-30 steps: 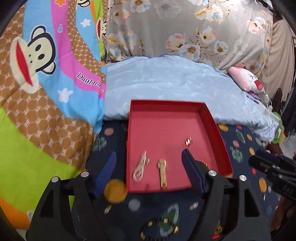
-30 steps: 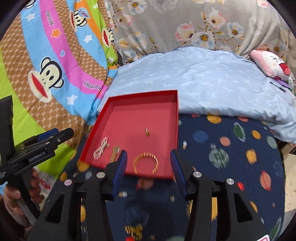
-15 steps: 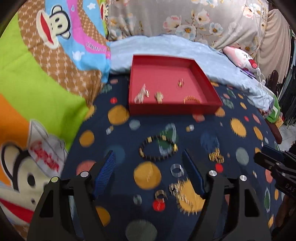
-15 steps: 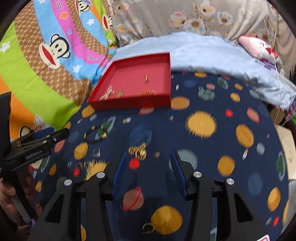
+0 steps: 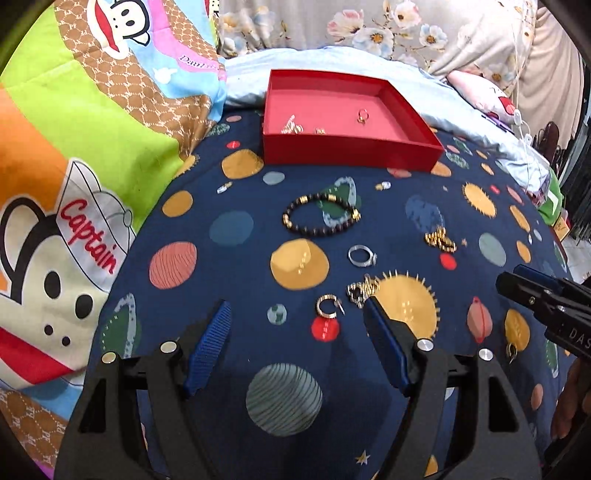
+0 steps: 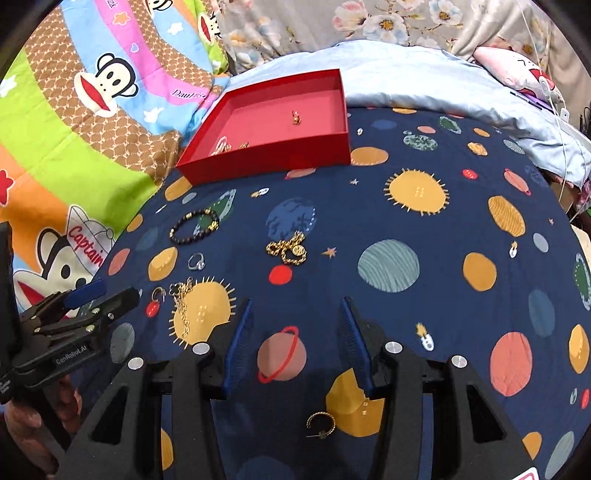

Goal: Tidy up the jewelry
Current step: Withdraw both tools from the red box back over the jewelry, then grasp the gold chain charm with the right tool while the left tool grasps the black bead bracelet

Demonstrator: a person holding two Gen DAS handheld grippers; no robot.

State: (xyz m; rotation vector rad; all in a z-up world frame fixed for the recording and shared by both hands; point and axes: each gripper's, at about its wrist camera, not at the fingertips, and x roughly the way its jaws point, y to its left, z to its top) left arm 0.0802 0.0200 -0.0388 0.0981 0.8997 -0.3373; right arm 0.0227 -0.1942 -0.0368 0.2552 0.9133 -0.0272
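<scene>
A red tray (image 5: pixel 351 153) (image 6: pixel 266 158) lies at the far side of the navy planet blanket, with a few small gold pieces inside. On the blanket lie a dark bead bracelet (image 5: pixel 320 218) (image 6: pixel 194 226), a silver ring (image 5: pixel 362 256) (image 6: pixel 196 261), a gold chain clump (image 5: pixel 439 239) (image 6: pixel 289 248), a gold chain (image 5: pixel 361 288) (image 6: pixel 181 306) and a gold hoop earring (image 5: pixel 327 305) (image 6: pixel 158 293). Another hoop earring (image 6: pixel 320 424) lies under my right gripper. My left gripper (image 5: pixel 297 314) is open and empty near the hoop. My right gripper (image 6: pixel 297 321) is open and empty.
A colourful monkey-print quilt (image 5: pixel 85 147) borders the left side. A pale blue blanket (image 6: pixel 424 77) and floral cushions (image 5: pixel 388 29) lie behind the tray. A pink plush (image 6: pixel 517 70) and white cable sit far right, near the bed's edge.
Both grippers have pulled back from over the red tray toward me and now hover over the loose jewelry on the blanket. Both stay open and empty.
</scene>
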